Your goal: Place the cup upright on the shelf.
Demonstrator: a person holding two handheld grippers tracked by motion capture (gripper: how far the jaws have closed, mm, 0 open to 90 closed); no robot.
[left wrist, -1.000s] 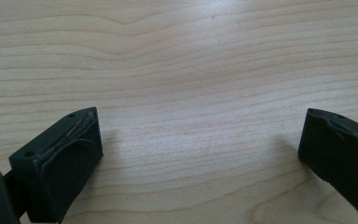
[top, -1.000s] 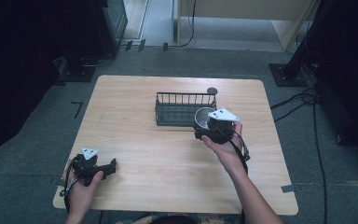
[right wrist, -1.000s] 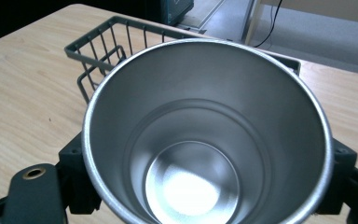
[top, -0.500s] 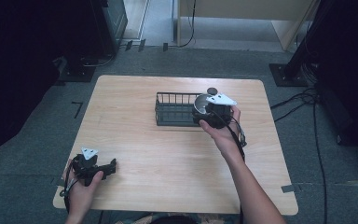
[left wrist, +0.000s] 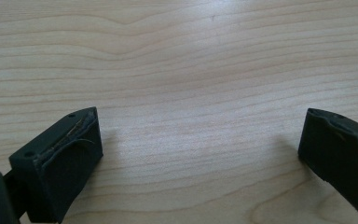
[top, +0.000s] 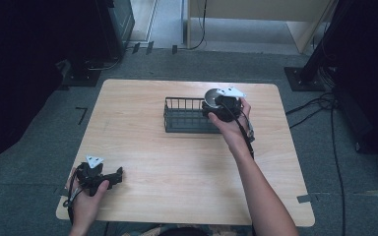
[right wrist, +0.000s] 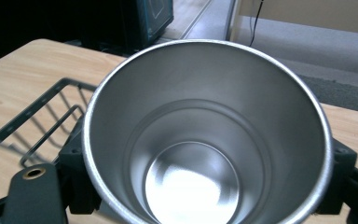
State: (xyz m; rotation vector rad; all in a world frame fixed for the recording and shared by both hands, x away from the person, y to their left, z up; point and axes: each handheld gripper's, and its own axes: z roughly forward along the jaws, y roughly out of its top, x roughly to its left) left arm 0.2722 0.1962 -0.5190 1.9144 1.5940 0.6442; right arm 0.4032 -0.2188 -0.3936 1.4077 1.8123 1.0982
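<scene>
A shiny steel cup point(right wrist: 205, 135) sits between the jaws of my right gripper point(top: 215, 104), which is shut on it; in the right gripper view I look straight into its empty inside. The cup point(top: 210, 96) hangs over the right end of a black wire basket point(top: 184, 114) on the far middle of the wooden table point(top: 177, 167). The basket's rim point(right wrist: 42, 114) lies just left of the cup. My left gripper point(top: 114, 175) rests near the table's front left corner, open, with bare wood between its fingers point(left wrist: 60, 158).
Dark equipment and cables point(top: 325, 103) stand on the grey floor around the table. A black stand base point(top: 302, 78) lies off the far right corner. Bare wood spans the table's middle and front.
My right gripper has carried the cup away from me and a little leftward, from beside the basket's right end to over it. The left gripper has stayed put.
</scene>
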